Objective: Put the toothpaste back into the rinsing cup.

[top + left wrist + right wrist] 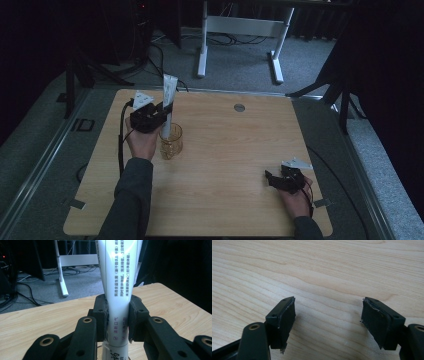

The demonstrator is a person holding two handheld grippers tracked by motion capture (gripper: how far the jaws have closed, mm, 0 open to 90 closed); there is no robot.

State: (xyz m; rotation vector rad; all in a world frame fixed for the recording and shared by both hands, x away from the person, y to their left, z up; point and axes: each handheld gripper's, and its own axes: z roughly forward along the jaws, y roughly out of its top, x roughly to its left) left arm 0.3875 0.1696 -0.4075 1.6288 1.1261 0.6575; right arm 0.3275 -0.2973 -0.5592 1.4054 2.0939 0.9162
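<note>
The tube (pixel 117 290) stands upright, clamped between the left gripper (pixel 117 320) pads; its top is cut off there. The high view shows its lower end inside a glass (pixel 171 141), hidden in the left gripper view. The right gripper (pixel 328 320) jaws gape, empty, over bare table (pixel 324 270).

The right claw (pixel 328 322) hangs wide apart over bare wooden table (pixel 324 272), nothing between its pads

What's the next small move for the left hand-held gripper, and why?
Probably lower it a little, then open. The left hand-held gripper is clamped on the upright white printed tube, whose lower end sits at the mouth of the amber transparent glass cup. The right hand-held gripper rests open, apart, on the wooden table.
</note>
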